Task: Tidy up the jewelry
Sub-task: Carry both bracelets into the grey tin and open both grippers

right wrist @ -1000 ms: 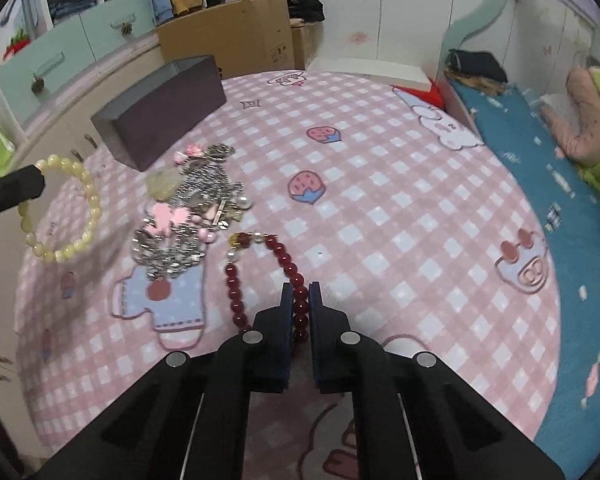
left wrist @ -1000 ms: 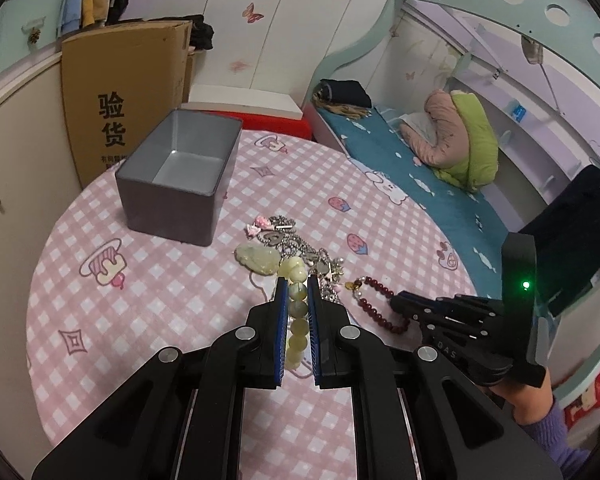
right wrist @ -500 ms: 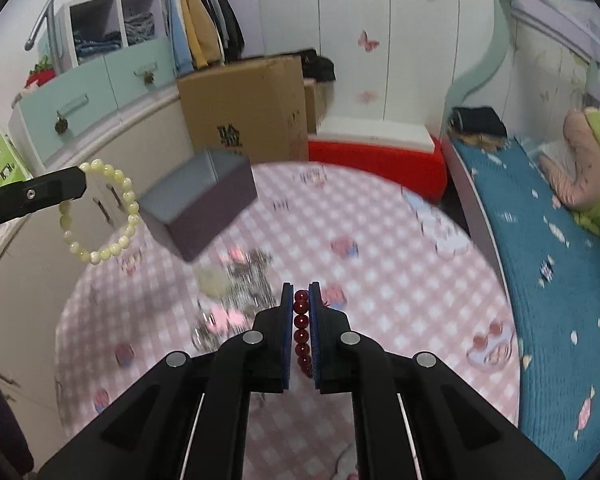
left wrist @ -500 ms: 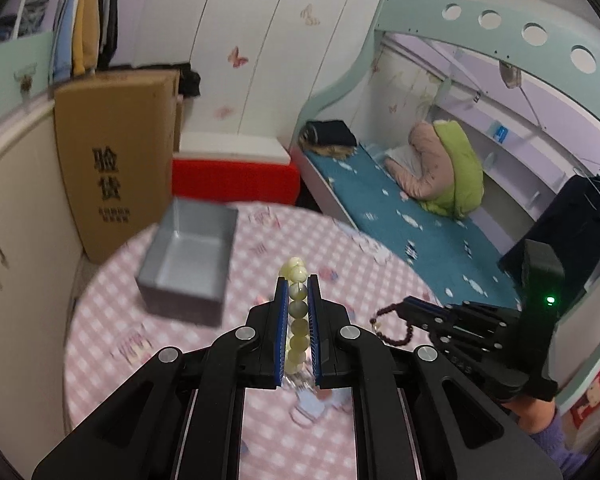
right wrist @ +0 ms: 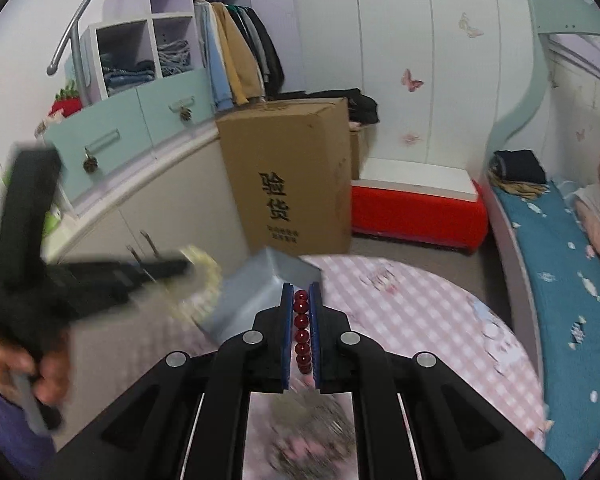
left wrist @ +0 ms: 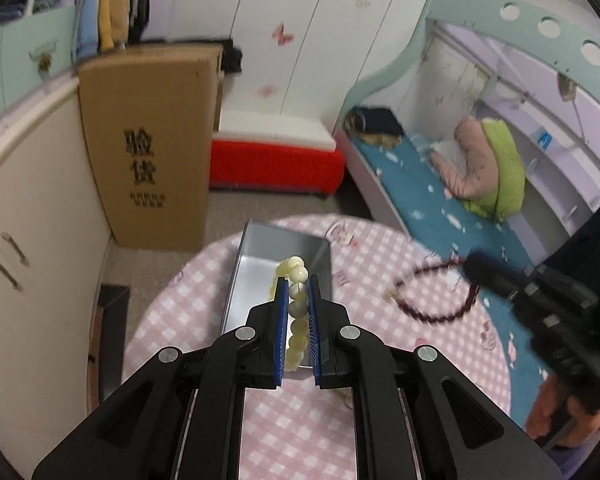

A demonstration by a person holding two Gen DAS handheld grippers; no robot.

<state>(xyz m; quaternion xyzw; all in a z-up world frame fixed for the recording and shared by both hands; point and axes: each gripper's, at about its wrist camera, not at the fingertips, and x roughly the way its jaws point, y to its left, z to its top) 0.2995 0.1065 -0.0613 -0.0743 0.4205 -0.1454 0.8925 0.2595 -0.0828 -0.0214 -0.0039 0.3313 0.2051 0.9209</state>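
Observation:
My left gripper (left wrist: 298, 284) is shut on a pale yellow bead bracelet (left wrist: 296, 312) and holds it in the air above the open grey metal box (left wrist: 252, 276), which stands on the pink checked round table (left wrist: 380, 272). My right gripper (right wrist: 301, 294) is shut on a dark red bead bracelet (right wrist: 301, 332), also lifted, just right of the box (right wrist: 256, 288). In the left wrist view the red bracelet (left wrist: 432, 296) hangs as a loop from the blurred right gripper (left wrist: 480, 270). The pile of remaining jewelry (right wrist: 308, 436) lies blurred below my right gripper.
A tall cardboard box (left wrist: 148, 160) stands behind the table by cream cabinets (left wrist: 28, 208). A red bench (left wrist: 276, 160) and a bed with a teal sheet (left wrist: 432, 192) lie beyond. The person's left hand and left gripper (right wrist: 80, 280) show blurred at left.
Both grippers have risen off the table with their bracelets and moved forward toward the grey box. The left gripper now hangs over the box's opening.

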